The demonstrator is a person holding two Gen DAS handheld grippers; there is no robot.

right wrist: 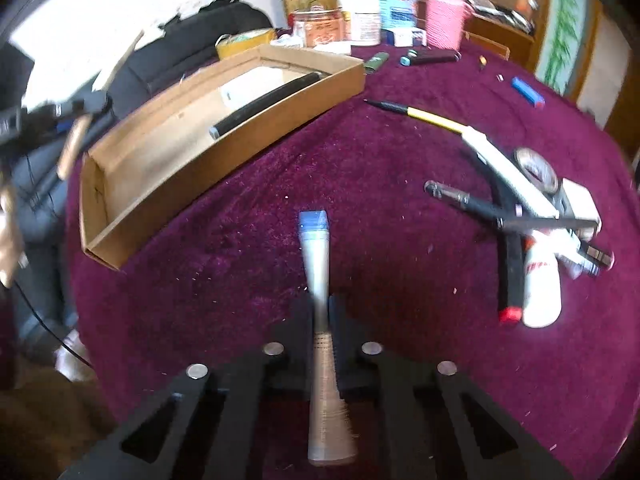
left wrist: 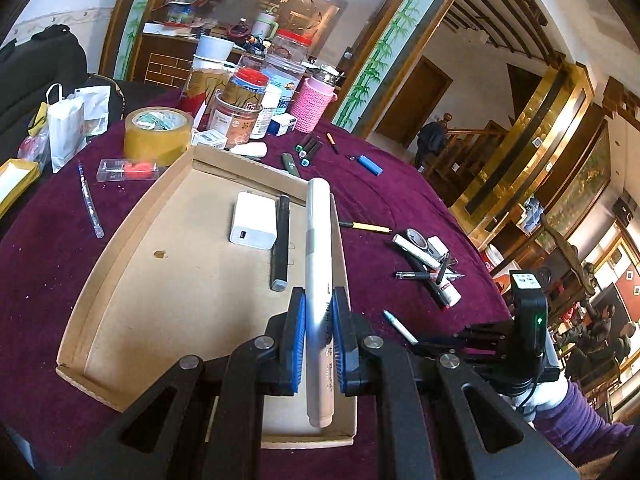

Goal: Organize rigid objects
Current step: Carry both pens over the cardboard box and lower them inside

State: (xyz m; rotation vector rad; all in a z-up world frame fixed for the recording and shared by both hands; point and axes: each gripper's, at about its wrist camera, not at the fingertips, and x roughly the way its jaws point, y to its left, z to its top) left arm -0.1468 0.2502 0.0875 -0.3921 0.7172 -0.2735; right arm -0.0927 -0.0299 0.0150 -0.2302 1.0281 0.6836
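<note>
My left gripper (left wrist: 319, 300) is shut on a long white marker (left wrist: 318, 248) and holds it over the right side of a shallow cardboard tray (left wrist: 120, 248). Inside the tray lie a white power bank (left wrist: 254, 221) and a black pen (left wrist: 281, 240). My right gripper (right wrist: 320, 308) is shut on a grey marker with a blue cap (right wrist: 316, 256), held above the purple tablecloth to the right of the tray (right wrist: 280, 120). The right gripper also shows in the left wrist view (left wrist: 472, 340).
A heap of pens, markers and a small tape roll (right wrist: 536, 216) lies right of the tray. A yellow-black pen (right wrist: 420, 114), a blue lighter (right wrist: 528, 90) and dark markers (right wrist: 432, 57) lie further back. Jars, a pink cup (left wrist: 312, 104) and a brown tape roll (left wrist: 158, 134) stand behind.
</note>
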